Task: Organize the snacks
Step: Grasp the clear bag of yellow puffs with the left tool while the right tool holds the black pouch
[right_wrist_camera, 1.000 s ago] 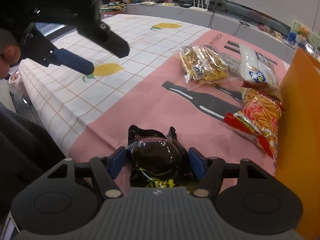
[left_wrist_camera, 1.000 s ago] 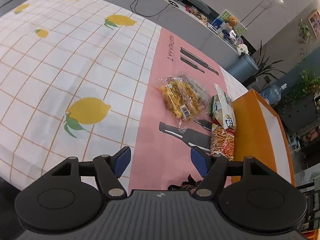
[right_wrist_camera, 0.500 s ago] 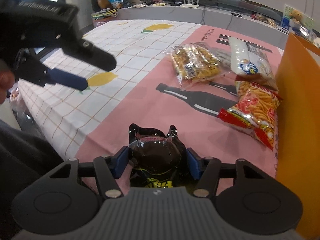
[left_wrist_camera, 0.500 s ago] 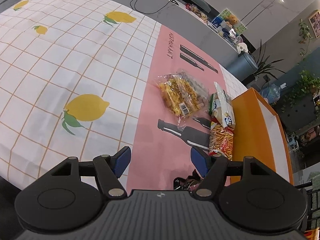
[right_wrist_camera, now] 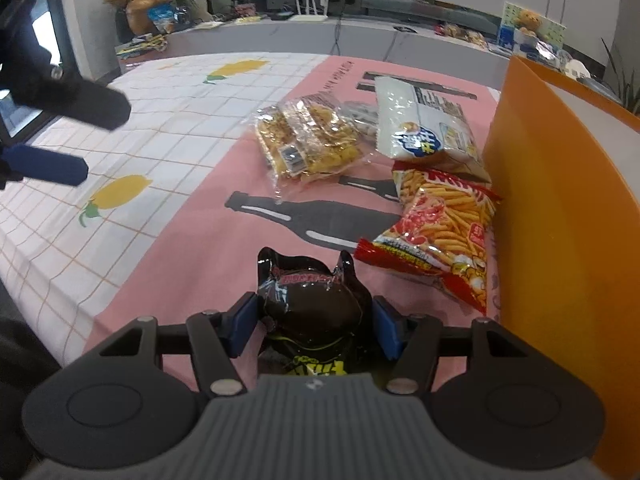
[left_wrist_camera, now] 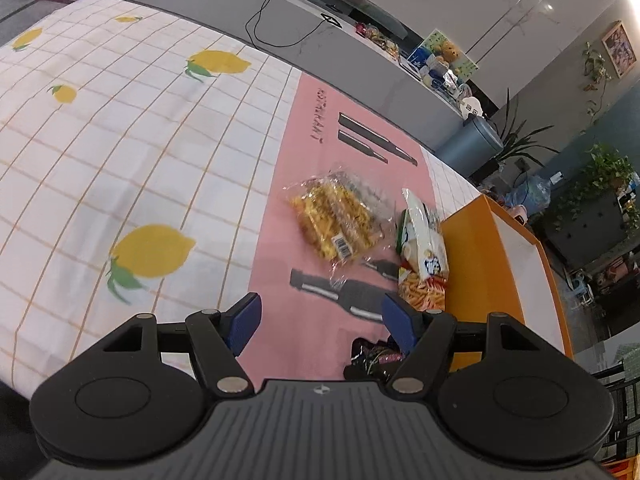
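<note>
A black snack packet (right_wrist_camera: 310, 304) is seen clamped between the blue pads (right_wrist_camera: 243, 322) of the right gripper (right_wrist_camera: 312, 324) at the near edge of a pink placemat (right_wrist_camera: 224, 256) printed with grey bottle silhouettes. Its crimped top is pointed away from the camera, and yellow lettering is visible at its lower end. Beyond it, an orange box (right_wrist_camera: 560, 208) is stood at the mat's right side. A red bag of fries-shaped crisps (right_wrist_camera: 444, 232) is laid just beside the box wall, with a white snack bag (right_wrist_camera: 424, 128) partly overlapped behind it. A clear packet of yellow snacks (right_wrist_camera: 308, 140) is laid left of the white bag, farther from the box. The left gripper (left_wrist_camera: 320, 318) is held above the mat's near edge with its jaws spread wide and nothing between them; the same gripper is caught blurred at the left of the right wrist view. A white tablecloth with lemons (left_wrist_camera: 120, 152) is spread left of the mat.
</note>
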